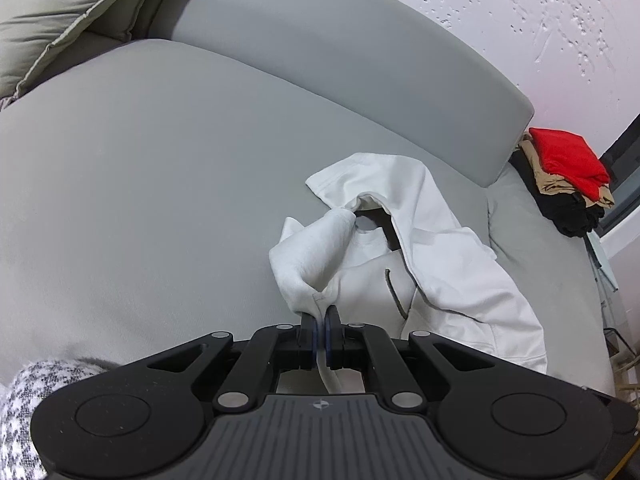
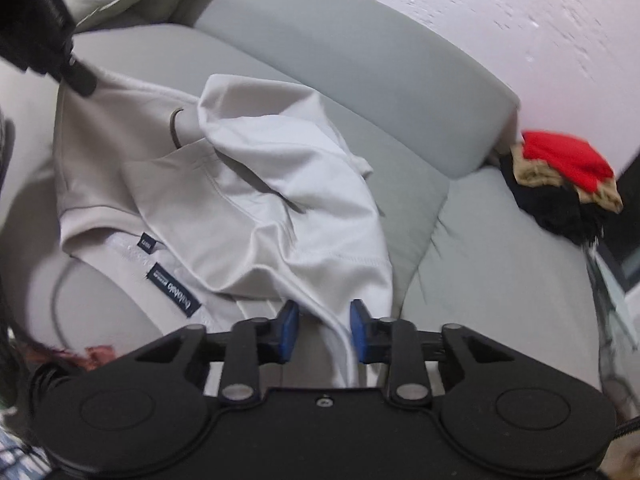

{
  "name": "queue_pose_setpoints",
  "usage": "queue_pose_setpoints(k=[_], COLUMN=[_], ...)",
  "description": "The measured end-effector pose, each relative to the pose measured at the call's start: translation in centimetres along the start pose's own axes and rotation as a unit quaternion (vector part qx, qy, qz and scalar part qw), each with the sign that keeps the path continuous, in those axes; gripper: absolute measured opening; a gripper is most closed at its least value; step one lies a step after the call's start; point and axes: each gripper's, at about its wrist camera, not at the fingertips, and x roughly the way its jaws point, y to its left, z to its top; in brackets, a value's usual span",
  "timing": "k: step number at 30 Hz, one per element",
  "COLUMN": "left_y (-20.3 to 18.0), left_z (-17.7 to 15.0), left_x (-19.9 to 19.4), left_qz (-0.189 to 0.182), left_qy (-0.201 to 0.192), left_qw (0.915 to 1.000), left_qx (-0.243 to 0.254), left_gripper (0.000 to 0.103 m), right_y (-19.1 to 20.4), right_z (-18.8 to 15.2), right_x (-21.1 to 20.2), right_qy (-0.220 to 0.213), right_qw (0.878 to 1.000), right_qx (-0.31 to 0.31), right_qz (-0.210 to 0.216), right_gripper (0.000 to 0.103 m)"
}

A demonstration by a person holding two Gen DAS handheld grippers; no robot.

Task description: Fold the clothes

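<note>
A white hooded sweatshirt (image 1: 440,256) lies crumpled on the grey sofa seat (image 1: 140,184). My left gripper (image 1: 320,320) is shut on a bunched edge of the sweatshirt and lifts it a little. In the right wrist view the sweatshirt (image 2: 260,200) spreads across the seat, with dark labels showing at its inside. My right gripper (image 2: 325,330) is open, and a hem edge of the sweatshirt hangs between its blue pads (image 2: 289,330). The left gripper (image 2: 80,78) shows at the upper left of that view, pinching the fabric.
A stack of folded clothes (image 1: 568,172), red on tan on black, sits on the sofa's right end past the backrest (image 1: 360,64). It also shows in the right wrist view (image 2: 560,176). A pale cushion (image 1: 60,12) rests at the upper left. A white wall (image 1: 520,8) stands behind.
</note>
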Motion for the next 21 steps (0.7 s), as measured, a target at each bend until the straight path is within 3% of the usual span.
queue_pose_setpoints(k=[2, 4, 5, 6, 7, 9, 11, 13, 14, 15, 17, 20, 21], left_y=[0.1, 0.2, 0.2, 0.3, 0.3, 0.4, 0.5, 0.7, 0.8, 0.8, 1.0, 1.3, 1.5], left_z=[-0.2, -0.4, -0.5, -0.6, -0.6, -0.8, -1.1, -1.4, -1.5, -1.7, -1.9, -2.1, -2.1], left_x=[0.1, 0.1, 0.1, 0.2, 0.2, 0.2, 0.4, 0.6, 0.7, 0.8, 0.8, 0.8, 0.8], left_qz=[0.002, 0.004, 0.005, 0.006, 0.007, 0.009, 0.009, 0.009, 0.009, 0.009, 0.008, 0.0, -0.002], left_qy=[0.002, 0.004, 0.005, 0.006, 0.008, 0.01, 0.014, 0.02, 0.023, 0.026, 0.028, 0.03, 0.032], left_qw=[1.0, 1.0, 1.0, 1.0, 0.9999, 0.9999, 0.9998, 0.9996, 0.9995, 0.9994, 0.9993, 0.9989, 0.9985], left_qx=[-0.002, -0.003, -0.004, -0.005, -0.006, -0.007, -0.011, -0.017, -0.02, -0.02, -0.022, -0.037, -0.043], left_gripper=[0.004, 0.004, 0.004, 0.004, 0.004, 0.004, 0.005, 0.005, 0.005, 0.005, 0.009, 0.017, 0.019], right_y=[-0.3, -3.7, -6.0, -8.3, -10.8, -14.0, -15.6, -16.1, -16.1, -16.1, -15.8, -14.7, -14.3], right_z=[0.3, 0.2, -0.5, -1.3, -2.8, -5.7, -8.2, -9.9, -10.3, -10.6, -10.5, -10.0, -9.7], right_x=[0.3, -0.6, -0.8, -1.0, -0.8, 0.3, 1.3, 1.9, 1.9, 1.9, 1.5, 1.4, 1.4], right_qy=[-0.004, -0.018, -0.016, -0.012, 0.0, 0.031, 0.049, 0.057, 0.057, 0.057, 0.061, 0.08, 0.087], right_qw=[1.0, 0.991, 0.977, 0.956, 0.926, 0.872, 0.828, 0.783, 0.773, 0.766, 0.773, 0.793, 0.806], right_qx=[0.008, 0.133, 0.211, 0.291, 0.376, 0.488, 0.554, 0.607, 0.617, 0.623, 0.615, 0.588, 0.571], right_qz=[-0.006, -0.019, -0.023, -0.025, -0.02, 0.011, 0.072, 0.122, 0.136, 0.147, 0.146, 0.137, 0.128], right_gripper=[0.002, 0.002, 0.002, 0.002, 0.002, 0.002, 0.003, 0.012, 0.016, 0.024, 0.032, 0.032, 0.032])
